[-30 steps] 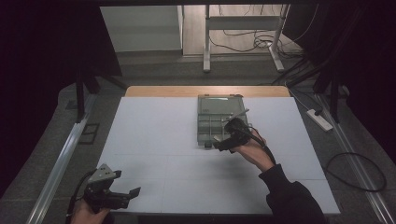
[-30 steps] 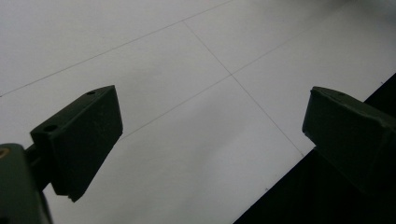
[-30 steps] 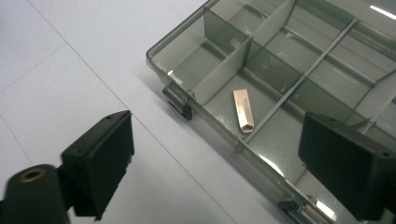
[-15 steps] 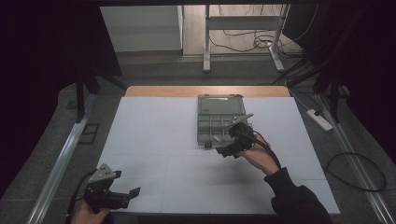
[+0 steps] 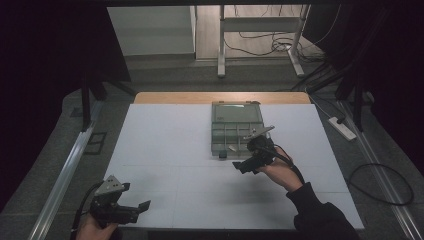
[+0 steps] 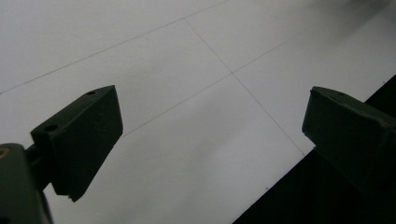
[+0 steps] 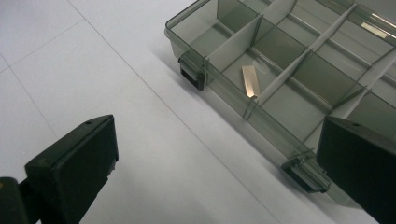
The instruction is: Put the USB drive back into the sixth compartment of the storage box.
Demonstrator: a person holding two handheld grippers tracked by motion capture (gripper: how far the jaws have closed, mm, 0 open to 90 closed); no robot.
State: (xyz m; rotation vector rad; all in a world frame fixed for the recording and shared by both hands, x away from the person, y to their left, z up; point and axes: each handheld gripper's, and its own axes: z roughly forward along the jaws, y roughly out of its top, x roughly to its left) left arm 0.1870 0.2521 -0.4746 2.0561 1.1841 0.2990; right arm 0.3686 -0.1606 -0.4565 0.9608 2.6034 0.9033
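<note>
A smoky clear compartment box (image 5: 235, 131) lies open at the middle back of the white table (image 5: 165, 150), its lid folded back. One small pale flat strip (image 7: 250, 80) lies in a front compartment of the compartment box (image 7: 289, 70). My right gripper (image 5: 246, 164) hovers just in front of the box's near edge, open, nothing between its jaws. In the right gripper view, its fingers (image 7: 74, 168) stand wide apart over the bare table beside the box's latches (image 7: 192, 74). My left gripper (image 5: 134, 210) rests at the table's near left corner, open and empty, with its fingers (image 6: 79, 140) spread over the edge.
A wooden strip (image 5: 220, 97) borders the table's far edge. Beyond it stand a desk frame (image 5: 260, 30) and floor cables. A power strip (image 5: 342, 127) lies on the floor at the right. A metal rail (image 5: 65, 170) runs along the left.
My right gripper has drawn back from over the box toward the near side and now sits in front of its edge. The left gripper has stayed put.
</note>
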